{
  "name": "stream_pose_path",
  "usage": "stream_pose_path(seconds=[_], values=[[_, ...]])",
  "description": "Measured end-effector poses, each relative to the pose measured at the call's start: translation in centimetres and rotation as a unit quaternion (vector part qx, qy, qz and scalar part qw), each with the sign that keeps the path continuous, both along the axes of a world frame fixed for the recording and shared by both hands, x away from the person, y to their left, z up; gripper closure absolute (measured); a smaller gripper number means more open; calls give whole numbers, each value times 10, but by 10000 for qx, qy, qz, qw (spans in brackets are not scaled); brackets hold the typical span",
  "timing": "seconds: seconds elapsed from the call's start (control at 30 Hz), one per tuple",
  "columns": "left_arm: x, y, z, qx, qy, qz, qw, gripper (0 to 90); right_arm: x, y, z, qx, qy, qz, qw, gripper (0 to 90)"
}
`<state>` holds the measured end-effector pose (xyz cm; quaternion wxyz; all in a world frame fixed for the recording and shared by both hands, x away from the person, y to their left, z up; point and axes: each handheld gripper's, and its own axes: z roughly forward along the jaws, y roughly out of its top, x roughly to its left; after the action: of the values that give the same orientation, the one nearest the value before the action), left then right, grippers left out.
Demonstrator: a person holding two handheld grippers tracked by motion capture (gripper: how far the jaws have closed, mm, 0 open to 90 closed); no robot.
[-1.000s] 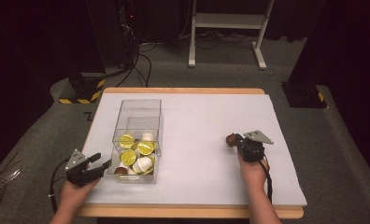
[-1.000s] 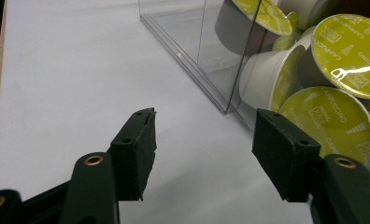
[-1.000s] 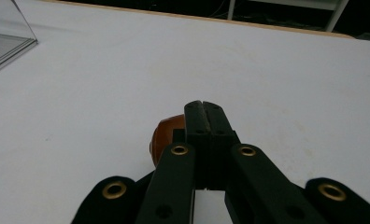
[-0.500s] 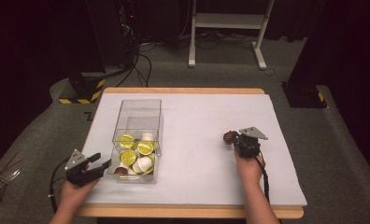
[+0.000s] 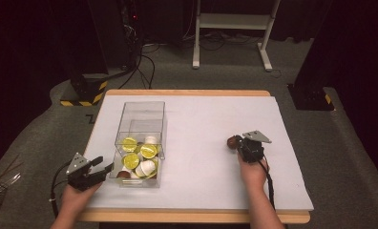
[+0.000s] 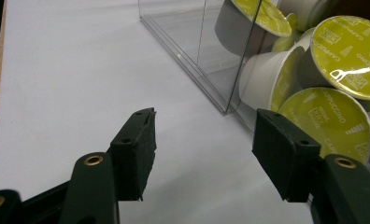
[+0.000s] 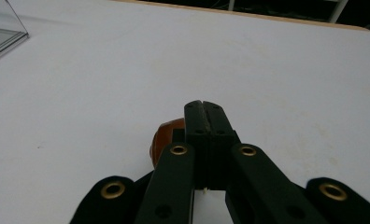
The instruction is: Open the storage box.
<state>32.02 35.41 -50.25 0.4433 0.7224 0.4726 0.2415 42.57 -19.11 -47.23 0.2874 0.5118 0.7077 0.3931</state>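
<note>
Right gripper (image 7: 204, 109) clenched, nothing between jaws; brown coffee capsule (image 7: 167, 137) touching its left flank, on bench (image 7: 267, 70). Left gripper (image 6: 204, 140) released, beside clear box (image 5: 140, 125), far from capsule.

"cappuccino" on yellow-green capsule lids (image 6: 330, 121)

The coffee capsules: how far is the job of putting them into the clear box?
Done: several capsules with yellow-green or white tops already lie in the clear box. In hand: the right tongs are shut, with their tips beside a brown capsule on the white table; whether they hold it is unclear. The left tongs wait open at the box's near corner. Left: that brown capsule is not yet in the box.
</note>
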Motion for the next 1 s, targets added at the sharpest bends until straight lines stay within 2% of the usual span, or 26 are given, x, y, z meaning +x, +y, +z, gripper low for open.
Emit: stream_pose_path(seconds=[0.27,0.37,0.77,1.0], values=[[0,0,0,2,13,-3,10000,398,-2,2,0,156,55,56,9998,878],[0,0,0,22,14,-17,10000,398,-3,3,1,221,8,109,9997,862],[0,0,0,32,-2,-19,10000,398,-11,8,6,239,-106,209,9994,840],[0,0,0,28,-5,-24,10000,397,-16,8,8,211,-76,254,9994,821]])
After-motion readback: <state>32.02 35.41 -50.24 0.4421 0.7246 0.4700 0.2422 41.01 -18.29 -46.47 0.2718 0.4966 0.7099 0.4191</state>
